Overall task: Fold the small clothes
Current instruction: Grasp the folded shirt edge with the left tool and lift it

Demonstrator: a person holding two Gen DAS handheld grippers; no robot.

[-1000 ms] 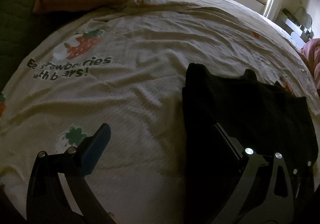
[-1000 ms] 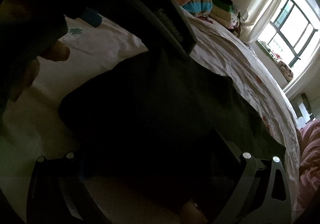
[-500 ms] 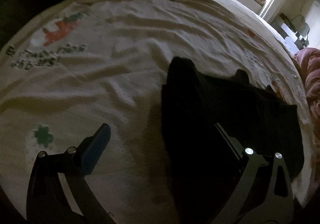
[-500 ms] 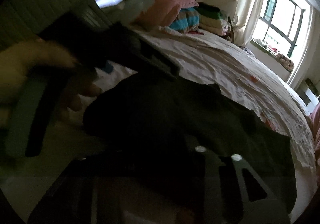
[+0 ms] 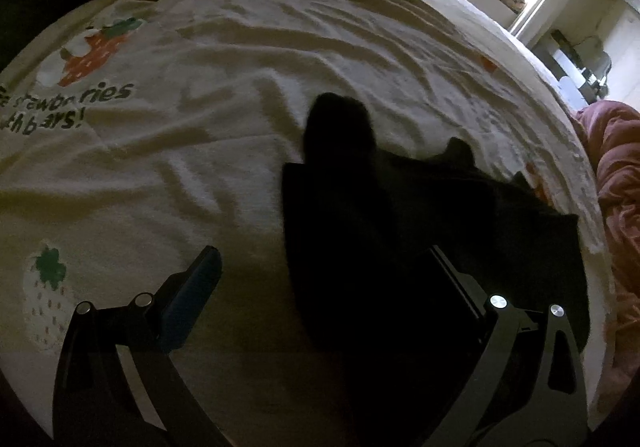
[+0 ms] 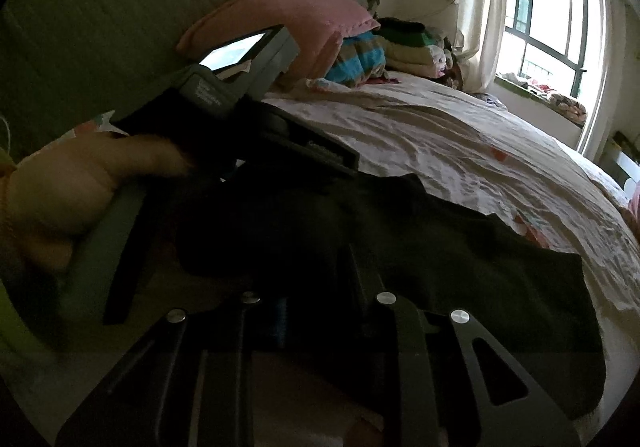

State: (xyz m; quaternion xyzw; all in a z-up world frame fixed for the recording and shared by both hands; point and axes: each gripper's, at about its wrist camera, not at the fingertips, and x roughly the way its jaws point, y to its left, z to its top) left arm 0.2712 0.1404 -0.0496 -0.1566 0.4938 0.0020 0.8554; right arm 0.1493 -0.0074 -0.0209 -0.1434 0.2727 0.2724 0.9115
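Note:
A black garment (image 5: 440, 207) lies spread on the cream strawberry-print bedsheet (image 5: 200, 107). My left gripper (image 5: 322, 259) hangs over the garment's left edge with its jaws wide and closing slightly. Its blue pad (image 5: 196, 287) is over the sheet, and the other finger (image 5: 452, 279) is over the dark cloth, pressing on nothing. In the right wrist view the black garment (image 6: 460, 247) stretches away to the right. My right gripper (image 6: 320, 279) is nearly shut and still closing, pinching the garment's near edge, which is raised off the sheet. A person's hand (image 6: 60, 199) holds the left gripper's handle.
A pink pillow (image 6: 288, 15) leans on the green headboard (image 6: 100, 7), beside a stack of folded clothes (image 6: 400, 43). A window (image 6: 548, 19) is at the far end of the bed. A pink blanket (image 5: 616, 175) lies past the bed's right edge.
My right gripper went from wide to nearly shut on the garment's near edge and rose, tipping its view up. My left gripper drifted along the garment's left edge, where the cloth now humps up.

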